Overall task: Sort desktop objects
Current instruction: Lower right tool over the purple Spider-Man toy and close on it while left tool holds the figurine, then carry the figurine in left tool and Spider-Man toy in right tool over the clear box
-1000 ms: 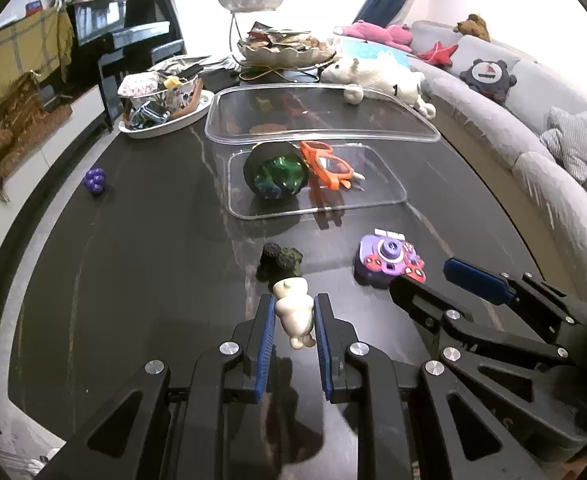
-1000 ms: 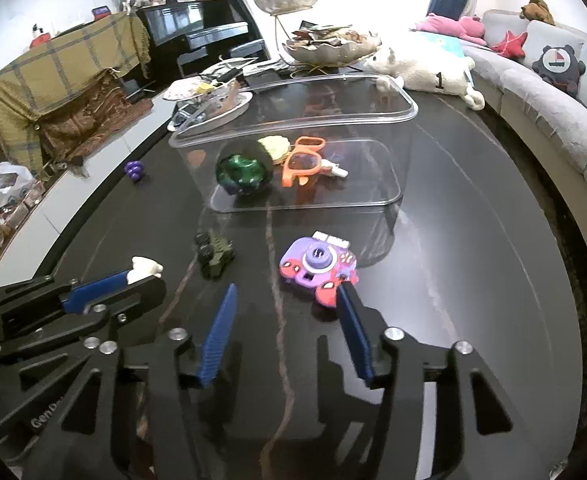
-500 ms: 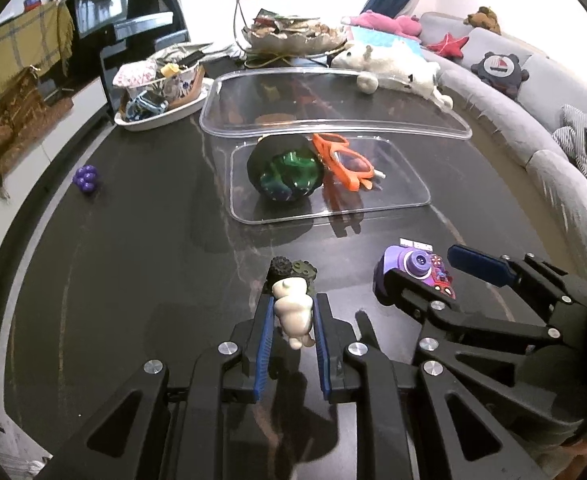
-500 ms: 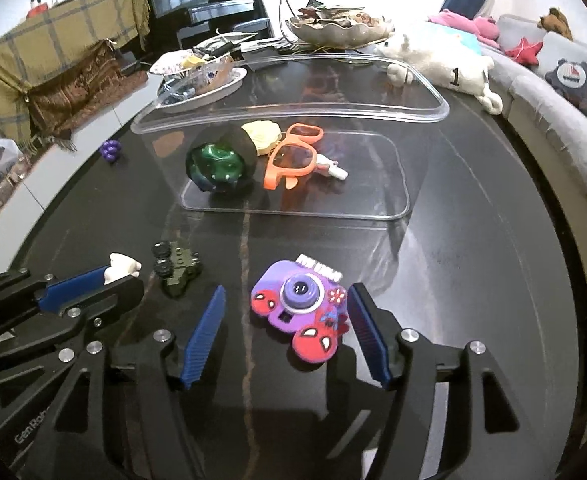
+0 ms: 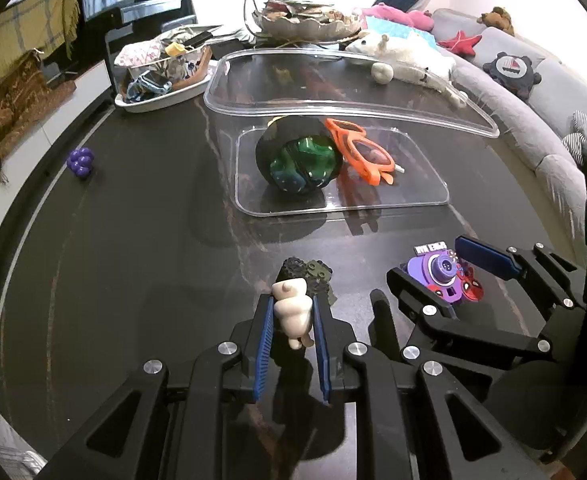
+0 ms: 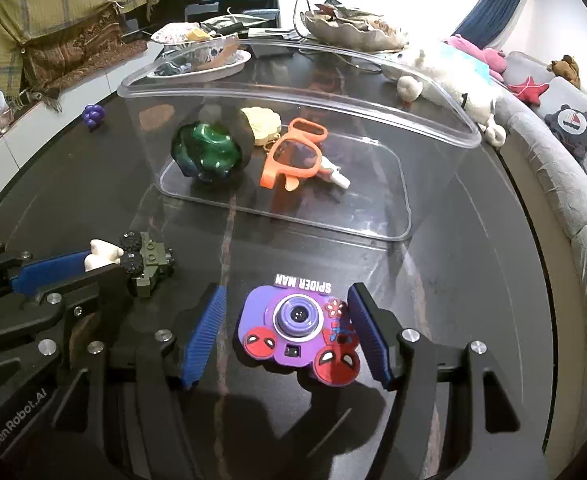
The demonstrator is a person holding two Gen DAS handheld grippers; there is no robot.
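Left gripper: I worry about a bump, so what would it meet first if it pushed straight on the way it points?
Probably the small green toy vehicle, just beyond the white figure clamped in the left gripper; the gap between them is unclear.

Purple camera [image 6: 299, 330] (red spider masks), orange glasses [image 6: 295, 152], cream figure [image 5: 292, 310].

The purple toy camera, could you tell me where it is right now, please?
In the right wrist view the purple toy camera lies flat on the dark table between the right gripper's open fingers, in front of the clear bin.
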